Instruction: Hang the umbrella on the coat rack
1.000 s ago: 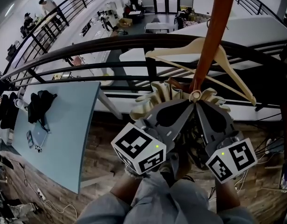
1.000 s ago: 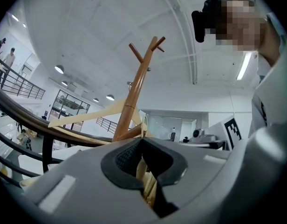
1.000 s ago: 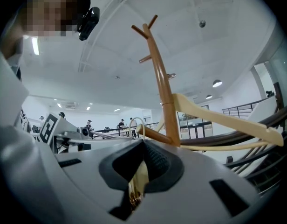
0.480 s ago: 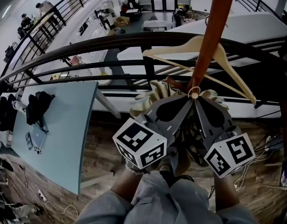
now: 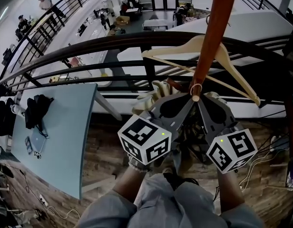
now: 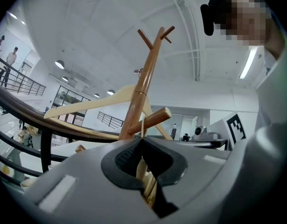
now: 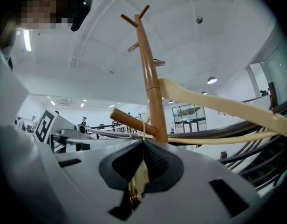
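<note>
Head view: the left hand-held gripper (image 5: 189,99) and right hand-held gripper (image 5: 202,101) both clamp the cream umbrella (image 5: 149,98), side by side. Its strap loop (image 7: 142,124) appears ringed around the coat rack (image 5: 210,42) peg (image 7: 129,120), directly above both, with the umbrella's length hanging below.

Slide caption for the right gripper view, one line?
Right gripper shut on the umbrella, its strap loop passed over a peg of the coat rack, beside a hanger.

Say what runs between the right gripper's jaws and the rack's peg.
A pale strap of the umbrella, running from the right gripper up over the peg; the right gripper view shows it.
</note>
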